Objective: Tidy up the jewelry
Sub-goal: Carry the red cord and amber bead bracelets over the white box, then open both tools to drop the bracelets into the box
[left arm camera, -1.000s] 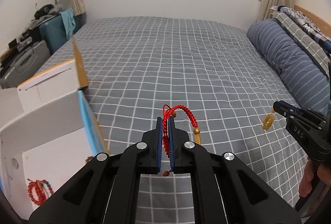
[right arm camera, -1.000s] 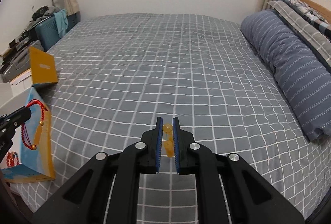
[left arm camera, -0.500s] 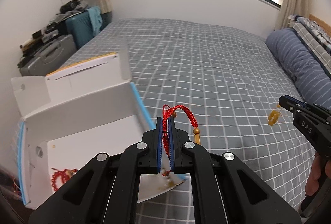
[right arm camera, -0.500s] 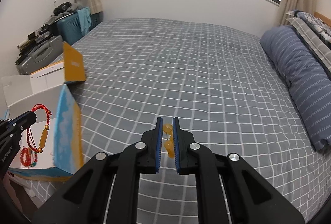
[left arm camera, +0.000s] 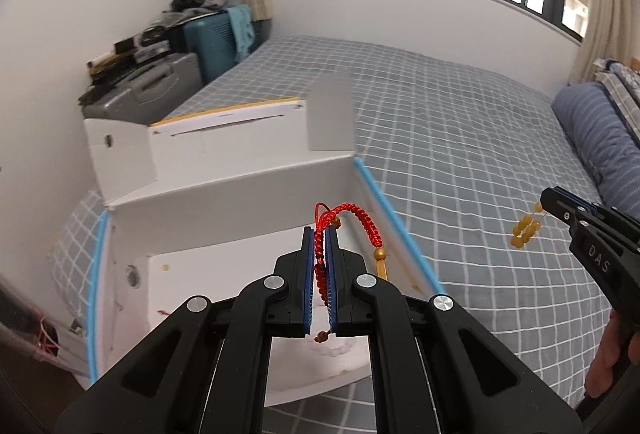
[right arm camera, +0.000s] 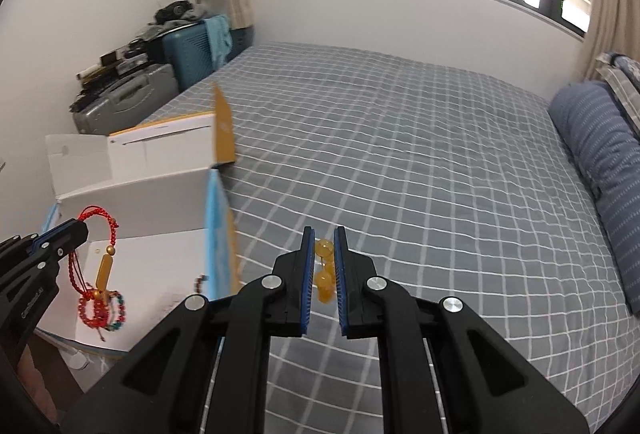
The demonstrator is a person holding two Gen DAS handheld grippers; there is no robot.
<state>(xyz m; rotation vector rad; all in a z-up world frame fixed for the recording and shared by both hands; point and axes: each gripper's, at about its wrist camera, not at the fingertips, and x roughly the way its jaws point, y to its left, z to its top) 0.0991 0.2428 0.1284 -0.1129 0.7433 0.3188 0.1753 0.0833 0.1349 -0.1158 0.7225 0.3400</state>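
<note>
My left gripper (left arm camera: 319, 234) is shut on a red braided cord bracelet (left arm camera: 362, 220) with a gold bead and amber tube, held above the open white box (left arm camera: 240, 193). In the right wrist view the left gripper (right arm camera: 82, 230) hangs the red bracelet (right arm camera: 102, 234) over the box (right arm camera: 160, 262). My right gripper (right arm camera: 324, 234) is shut on an amber bead bracelet (right arm camera: 324, 276) above the bed; it also shows in the left wrist view (left arm camera: 548, 203) with the beads (left arm camera: 524, 232) dangling. Red and multicoloured bead bracelets (right arm camera: 102, 308) lie in the box.
The box sits at the left corner of the grey checked bed (right arm camera: 400, 153), its flaps (left arm camera: 192, 137) raised. Suitcases (left arm camera: 160, 85) and clutter stand by the wall at left. A striped blue pillow (right arm camera: 600, 169) lies at right.
Both grippers have swung left toward the box. My left gripper, with the red bracelet, now hangs over the box's inside. The right gripper still holds the amber beads.
</note>
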